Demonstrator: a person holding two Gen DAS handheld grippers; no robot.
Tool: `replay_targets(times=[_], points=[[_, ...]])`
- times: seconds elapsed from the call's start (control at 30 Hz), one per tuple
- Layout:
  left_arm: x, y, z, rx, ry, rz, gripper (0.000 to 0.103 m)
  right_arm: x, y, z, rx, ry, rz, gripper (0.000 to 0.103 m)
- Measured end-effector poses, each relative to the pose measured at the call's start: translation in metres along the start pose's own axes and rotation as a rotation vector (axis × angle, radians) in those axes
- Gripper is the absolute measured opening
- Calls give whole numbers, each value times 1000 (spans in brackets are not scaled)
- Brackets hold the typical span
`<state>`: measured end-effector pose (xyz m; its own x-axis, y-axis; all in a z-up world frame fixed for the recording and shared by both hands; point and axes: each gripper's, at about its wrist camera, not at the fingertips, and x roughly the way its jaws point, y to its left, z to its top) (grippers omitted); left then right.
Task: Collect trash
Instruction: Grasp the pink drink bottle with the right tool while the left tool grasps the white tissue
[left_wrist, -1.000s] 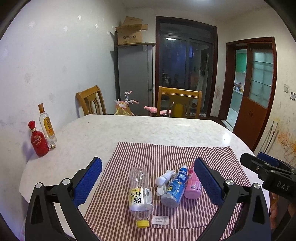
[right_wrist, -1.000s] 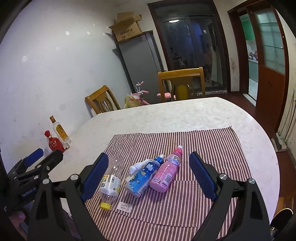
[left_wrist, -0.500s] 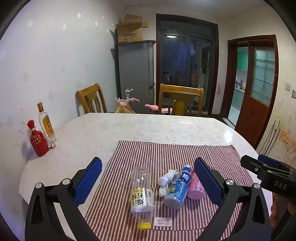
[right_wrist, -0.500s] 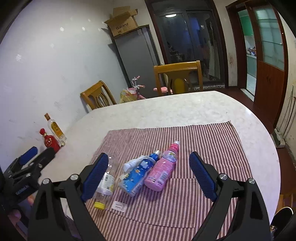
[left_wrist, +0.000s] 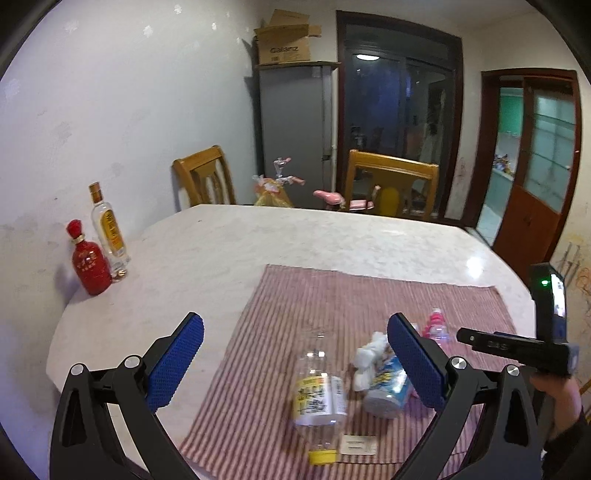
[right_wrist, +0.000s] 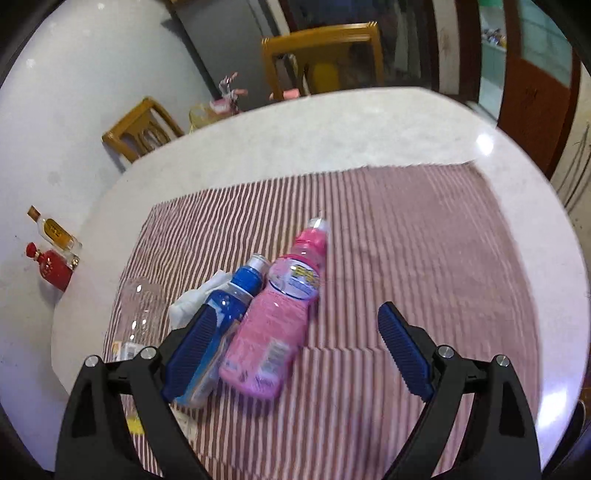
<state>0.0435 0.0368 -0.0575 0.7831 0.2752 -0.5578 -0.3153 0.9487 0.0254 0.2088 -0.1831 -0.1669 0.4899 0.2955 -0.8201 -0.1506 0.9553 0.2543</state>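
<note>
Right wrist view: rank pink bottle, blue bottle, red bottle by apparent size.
1. pink bottle, largest in frame.
2. blue bottle, partly hidden behind a finger of the hand-held gripper, so its full extent is unsure.
3. red bottle, smallest, though it stands much farther from the camera.

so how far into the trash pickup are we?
Nothing collected yet. The clear bottle, blue bottle, pink bottle, crumpled tissue and paper slip all lie on the striped cloth. In hand: nothing; the right gripper is open above the pink bottle, the left gripper open and empty. All pickups remain.
</note>
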Motion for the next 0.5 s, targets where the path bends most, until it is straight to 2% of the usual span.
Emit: replay_targets(times=[0.07, 0.13, 0.27, 0.4, 0.47, 0.5], points=[[4, 6, 1, -9, 10, 25, 97, 21, 3, 2, -6, 43, -14, 86], [7, 12, 2, -20, 18, 38, 97, 38, 3, 2, -3, 87, -16, 78], [14, 20, 4, -24, 26, 57, 97, 66, 4, 0, 2, 157, -30, 76], [20, 17, 4, -13, 46, 41, 97, 86, 15, -5, -62, 193, -106, 72], [21, 16, 3, -9, 50, 34, 97, 89, 17, -10, -87, 176, -121, 63], [22, 16, 3, -7, 50, 36, 97, 89, 19, -10, -107, 170, -138, 52]])
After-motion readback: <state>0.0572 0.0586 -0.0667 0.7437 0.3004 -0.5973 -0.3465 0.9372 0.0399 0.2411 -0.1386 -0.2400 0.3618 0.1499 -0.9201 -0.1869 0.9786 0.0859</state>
